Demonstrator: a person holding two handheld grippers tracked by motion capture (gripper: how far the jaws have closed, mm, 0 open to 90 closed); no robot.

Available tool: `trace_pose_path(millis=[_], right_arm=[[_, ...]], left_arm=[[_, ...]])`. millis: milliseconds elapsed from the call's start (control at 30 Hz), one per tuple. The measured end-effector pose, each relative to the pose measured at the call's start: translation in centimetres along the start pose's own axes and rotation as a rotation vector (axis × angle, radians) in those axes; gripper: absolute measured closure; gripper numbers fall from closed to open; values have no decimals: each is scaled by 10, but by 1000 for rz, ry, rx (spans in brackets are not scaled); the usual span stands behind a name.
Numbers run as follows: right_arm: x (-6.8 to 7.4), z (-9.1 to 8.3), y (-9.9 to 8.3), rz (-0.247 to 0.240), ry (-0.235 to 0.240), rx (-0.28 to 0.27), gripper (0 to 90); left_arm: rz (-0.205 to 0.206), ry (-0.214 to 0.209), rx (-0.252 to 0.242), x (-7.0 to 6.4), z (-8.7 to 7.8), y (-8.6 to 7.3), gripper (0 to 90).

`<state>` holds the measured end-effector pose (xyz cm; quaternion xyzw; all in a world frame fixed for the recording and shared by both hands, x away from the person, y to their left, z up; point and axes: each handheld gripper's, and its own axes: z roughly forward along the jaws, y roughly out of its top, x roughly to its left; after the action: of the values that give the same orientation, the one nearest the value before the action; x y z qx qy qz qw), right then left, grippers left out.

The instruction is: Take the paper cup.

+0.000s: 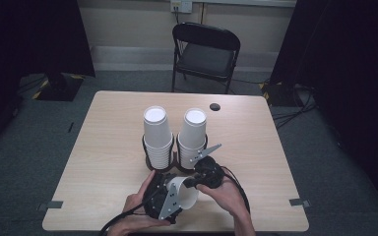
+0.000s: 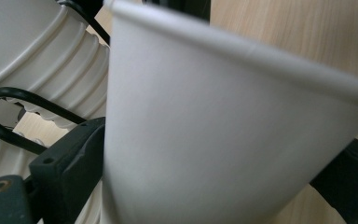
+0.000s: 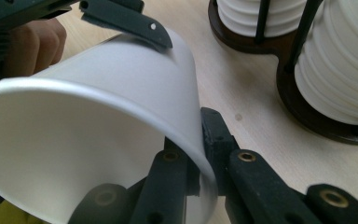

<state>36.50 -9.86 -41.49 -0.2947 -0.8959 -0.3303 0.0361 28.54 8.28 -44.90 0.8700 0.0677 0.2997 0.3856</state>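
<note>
- One loose paper cup [image 1: 186, 192] is off the stacks and held in the air just in front of the dark wooden cup holder [image 1: 176, 164], on the person's side of it, tipped on its side rather than upright.
- The left gripper [image 1: 165, 196] has that cup's body between its jaws; in the left gripper view the white wall [image 2: 223, 135] sits squeezed between the two black jaws, so it is clamped on the cup.
- The right gripper [image 1: 193, 183] pinches the cup's rim: in the right gripper view one jaw goes inside the mouth and the other presses outside the paper wall [image 3: 121, 116], closed on the edge.
- Both grippers grasp the same cup, which I judge to be a handover or a re-grip in mid-step.
- In the holder, the left stack of cups [image 1: 157, 138] and the right stack of cups [image 1: 192, 136] stand upright, side by side, bottoms up.
- As I judge it, the pulling-off of one cup is done; what is left is for one gripper to let go and the cup to be set down on the table [image 1: 103, 147] beside the holder or put back on a stack. Which of these, I cannot tell.
</note>
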Motion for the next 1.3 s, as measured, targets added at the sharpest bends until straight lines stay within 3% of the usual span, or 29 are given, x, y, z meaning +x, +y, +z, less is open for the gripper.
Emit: trace_pose_path(millis=[100, 200, 267, 533, 600, 767, 1000, 1133, 1300], right_arm=[[-1, 0, 6, 21, 1, 31, 873], [0, 1, 8, 22, -7, 48, 881], [1, 6, 11, 24, -2, 72, 885], [4, 8, 14, 20, 13, 75, 885], [8, 6, 13, 12, -6, 70, 885], [9, 1, 13, 18, -7, 51, 883], [8, 0, 13, 38, 1, 31, 872], [7, -1, 13, 53, -5, 16, 798], [6, -3, 11, 64, -18, -13, 709]], left_arm=[[9, 12, -7, 1, -1, 1, 66], [-11, 0, -45, 0, -1, 4, 72], [12, 14, -59, -3, -1, 9, 73], [1, 38, -76, -4, 2, 13, 53], [7, 51, -73, -5, 2, 14, 56], [-3, 44, -93, -4, 1, 14, 86], [-35, 55, -113, -2, 0, 14, 98], [-57, 51, -109, 1, 0, 12, 100], [-144, 30, -151, 6, 0, 7, 100]])
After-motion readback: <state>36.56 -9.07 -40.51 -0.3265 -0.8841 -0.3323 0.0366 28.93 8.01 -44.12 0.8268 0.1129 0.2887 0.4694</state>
